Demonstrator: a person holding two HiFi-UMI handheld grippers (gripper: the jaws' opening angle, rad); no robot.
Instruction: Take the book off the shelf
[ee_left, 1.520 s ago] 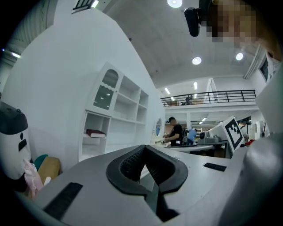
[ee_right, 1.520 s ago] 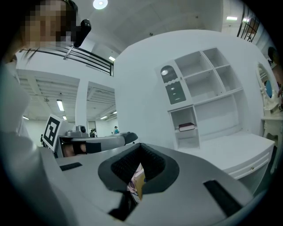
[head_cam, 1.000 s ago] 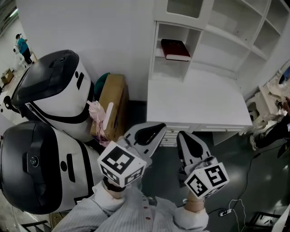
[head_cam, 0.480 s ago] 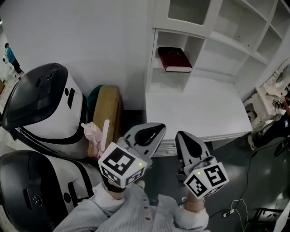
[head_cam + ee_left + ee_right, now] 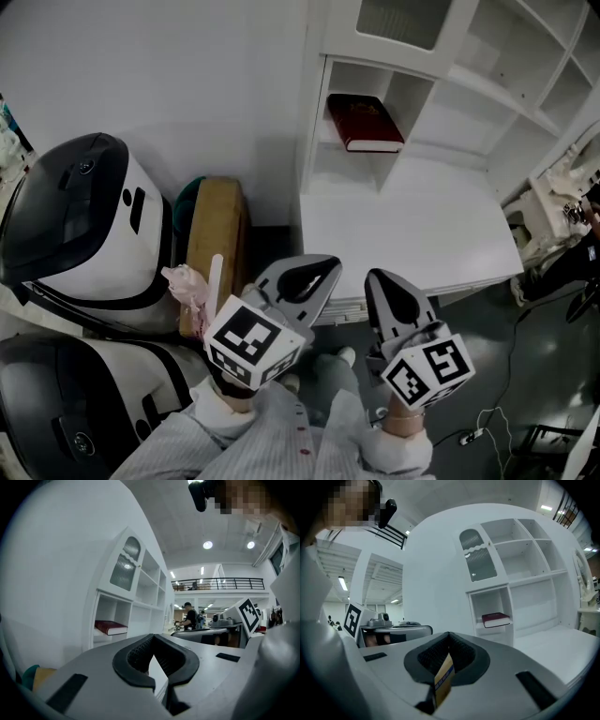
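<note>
The dark red book lies flat in the shelf's lower left cubby above the table, well apart from the left tongs and right tongs, both pressed together, so one should spread first, then pinch the book's near edge squarely

Head view: camera high, facing forward and steeply down over the person's chest. Left claw and right claw sit close under the lens at the bottom. White surface and shelf unit lie farther off, higher in frame.

Left gripper view: low, just behind its own jaws, wide-angle, facing along them at the shelf unit from some way off.

Right gripper view: same mount, much the same heading.

All three views share the shelf unit and the book in its cubby. Each gripper view also catches the other claw's marker cube to one side.
</note>
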